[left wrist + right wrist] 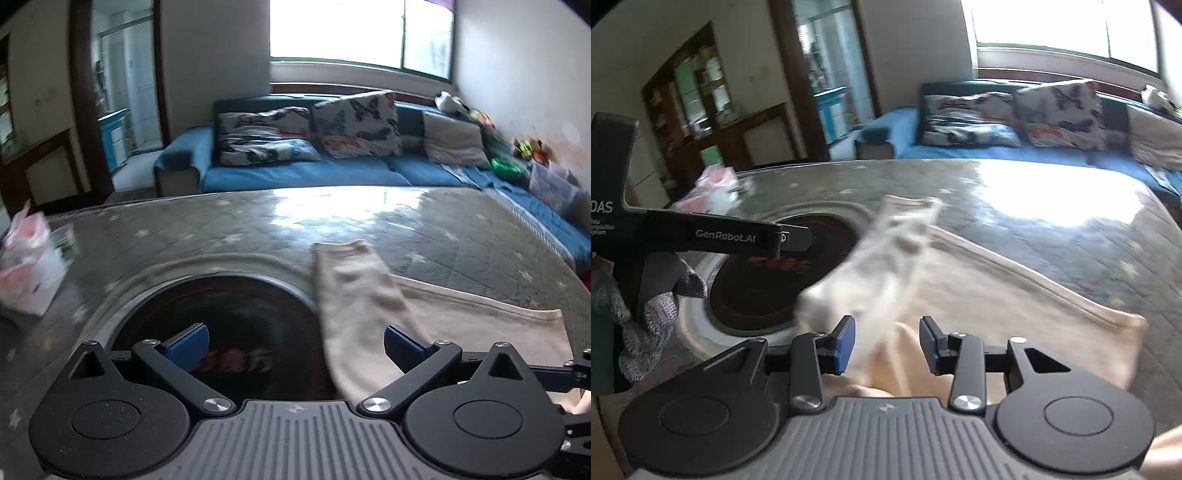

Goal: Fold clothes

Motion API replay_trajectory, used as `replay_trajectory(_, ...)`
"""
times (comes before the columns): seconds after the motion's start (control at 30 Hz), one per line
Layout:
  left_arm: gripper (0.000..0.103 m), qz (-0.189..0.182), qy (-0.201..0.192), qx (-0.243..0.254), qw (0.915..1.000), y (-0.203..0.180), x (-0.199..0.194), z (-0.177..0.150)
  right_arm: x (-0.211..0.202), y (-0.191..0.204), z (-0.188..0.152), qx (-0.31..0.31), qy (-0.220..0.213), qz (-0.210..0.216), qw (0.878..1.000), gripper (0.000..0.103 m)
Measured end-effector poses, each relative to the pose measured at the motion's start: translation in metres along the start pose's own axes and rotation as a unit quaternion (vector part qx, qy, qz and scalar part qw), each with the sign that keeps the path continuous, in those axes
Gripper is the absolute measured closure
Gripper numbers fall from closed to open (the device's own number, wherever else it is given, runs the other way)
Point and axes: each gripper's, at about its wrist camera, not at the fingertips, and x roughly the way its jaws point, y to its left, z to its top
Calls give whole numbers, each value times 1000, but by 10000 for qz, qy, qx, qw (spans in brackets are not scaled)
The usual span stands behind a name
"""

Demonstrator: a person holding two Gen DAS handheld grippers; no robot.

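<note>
A: What sort of room is this?

B: A living room. A blue sofa (306,173) with butterfly-print cushions (356,123) sits under a bright window (360,31), and in front of it is a table (461,236) under a glossy quilted cover with small stars. A dark round inset (221,325) is sunk into the tabletop.

A: Where is the garment?

B: A cream garment (469,317) lies on the table beyond and to the right of the left gripper (295,345). One narrow part of it (351,288) is turned back over the rest and runs down past the inner side of that gripper's right finger. In the right wrist view the same cloth (1015,295) spreads out ahead of the right gripper (887,343), with the blurred turned-back strip (886,254) just beyond the fingertips.

A: How do the jaws stand?

B: The left jaws stand wide apart, over the dark inset, with nothing between the blue pads (190,345). The right jaws are parted to a moderate gap; cream fabric shows through the gap, but the pads (846,343) do not press on it.

A: Anything else?

B: A pink-and-white packet (27,258) lies far to the left of the left jaws. In the right wrist view the left gripper (790,238) shows at the left, held by a hand in a grey knitted glove (650,314).
</note>
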Motion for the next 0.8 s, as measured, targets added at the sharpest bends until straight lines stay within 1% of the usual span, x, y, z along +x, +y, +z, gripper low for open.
replay_trajectory(0.1, 1, 8, 32, 112, 9999, -19, 18, 9, 1, -20, -4, 203, 58, -65, 9998, 63)
replay_trajectory(0.23, 1, 77, 107, 206, 9997, -39, 44, 22, 8, -29, -7, 325, 86, 56, 9994, 63)
replay_trajectory(0.3, 4, 146, 149, 334, 9992, -48, 59, 31, 13, -32, -7, 357, 104, 126, 9992, 63)
replay_trajectory(0.33, 4, 191, 182, 403, 9988, -51, 67, 34, 17, -31, -7, 365, 108, 208, 9991, 63)
replay_trajectory(0.4, 8, 268, 287, 455, 9982, -55, 84, 44, 20, -31, -7, 381, 89, 323, 9987, 63)
replay_trajectory(0.5, 11, 338, 470, 366, 9977, -58, 110, 56, 24, -33, -6, 426, 62, 455, 9980, 62)
replay_trajectory(0.67, 12, 396, 678, 295, 9965, -66, 143, 70, 33, -39, -6, 515, 95, 652, 9965, 62)
replay_trajectory(0.77, 12, 531, 760, 419, 9948, -74, 160, 77, 39, -43, -6, 550, 126, 738, 9957, 62)
replay_trajectory(0.8, 13, 570, 803, 454, 9941, -75, 166, 78, 40, -43, -6, 551, 135, 765, 9955, 62)
